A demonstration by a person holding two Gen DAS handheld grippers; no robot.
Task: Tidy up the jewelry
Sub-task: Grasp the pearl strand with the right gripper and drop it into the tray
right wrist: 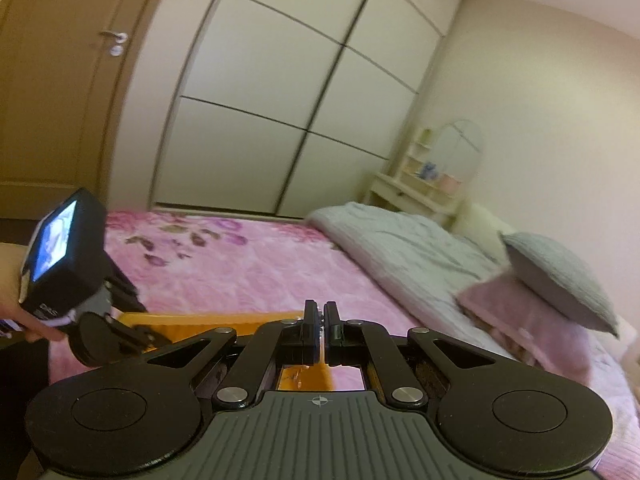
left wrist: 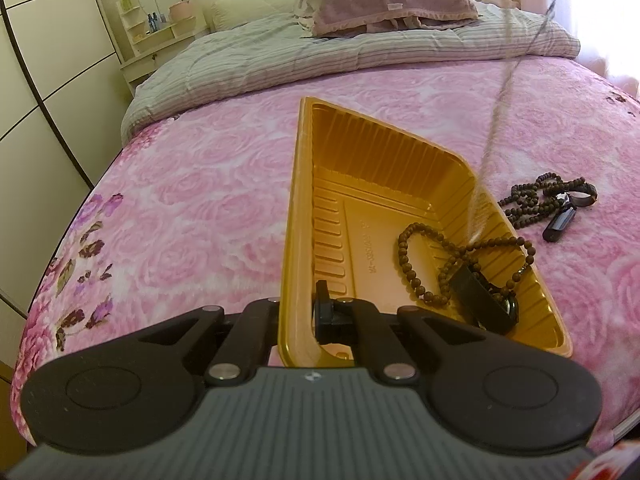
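Your left gripper (left wrist: 298, 312) was clenched on the near rim of the gold plastic tray (left wrist: 384, 160), which lay on the pink rose-patterned bedspread (left wrist: 192, 200). The tray was a ribbed, glossy rectangle with rounded corners and shallow sloping walls. In its near right corner lay a string of round brown wooden beads (left wrist: 412, 268), looped around a dark watch-like piece (left wrist: 486, 304); part of the string draped over the right rim. A blurred strand (left wrist: 504, 92) ran from that corner steeply up toward the far right. Just right of the tray, on the bedspread, sat a second tangle of smaller dark beads (left wrist: 532, 204) with a small black oblong object (left wrist: 560, 222) touching it.

Your right gripper (right wrist: 321, 320) had its jaws drawn close on something small and bluish with pale studs; what it was you could not tell from that view. In that view, your other hand (right wrist: 24, 308) showed at the left.

The bedspread lay open left of the tray; a striped grey quilt (left wrist: 280, 56) and stacked pillows (left wrist: 384, 12) filled the far end.
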